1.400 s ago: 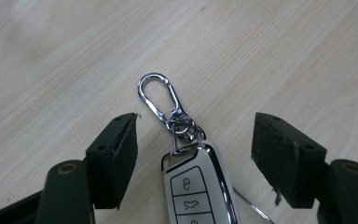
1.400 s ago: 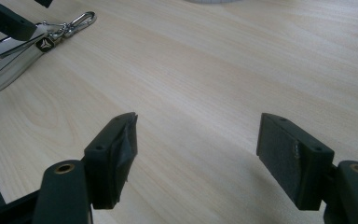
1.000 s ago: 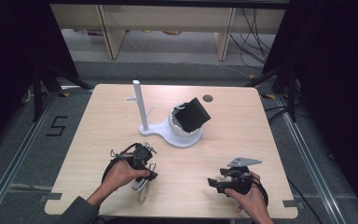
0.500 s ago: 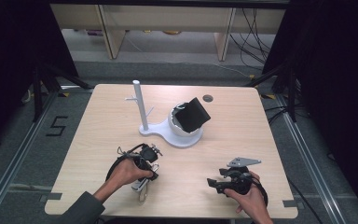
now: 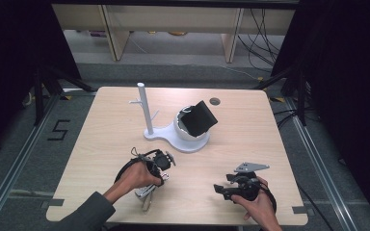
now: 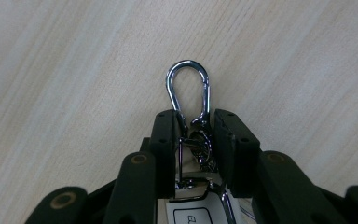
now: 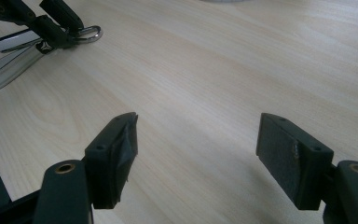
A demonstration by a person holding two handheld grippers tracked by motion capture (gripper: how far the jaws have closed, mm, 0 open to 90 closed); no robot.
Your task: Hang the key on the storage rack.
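Note:
A key bunch [image 5: 145, 195] with a silver carabiner clip [image 6: 189, 81] lies on the wooden table [image 5: 101, 144] near its front left. My left gripper [image 5: 157, 176] points down at it; its jaws have just been closing and the pads [image 6: 165, 140] now press both sides of the clip's lower end, with a white key fob [image 6: 193, 210] beneath. The right gripper view shows the left gripper [image 7: 67, 25] on the clip [image 7: 91, 32], the keys [image 7: 9, 56] trailing from it. My right gripper [image 5: 220, 189] rests at the front right, open [image 7: 198, 133], nothing between its pads.
A white stand [image 5: 173, 139] with an upright post [image 5: 144, 108] and a bowl holding a black box-like thing [image 5: 198, 119] sits mid-table. A small dark round hole [image 5: 215, 101] marks the far edge. Dark frames flank the table.
My left hand has slid a little to the right over the keys and its jaws have closed in on the carabiner clip. The right hand has stayed put.

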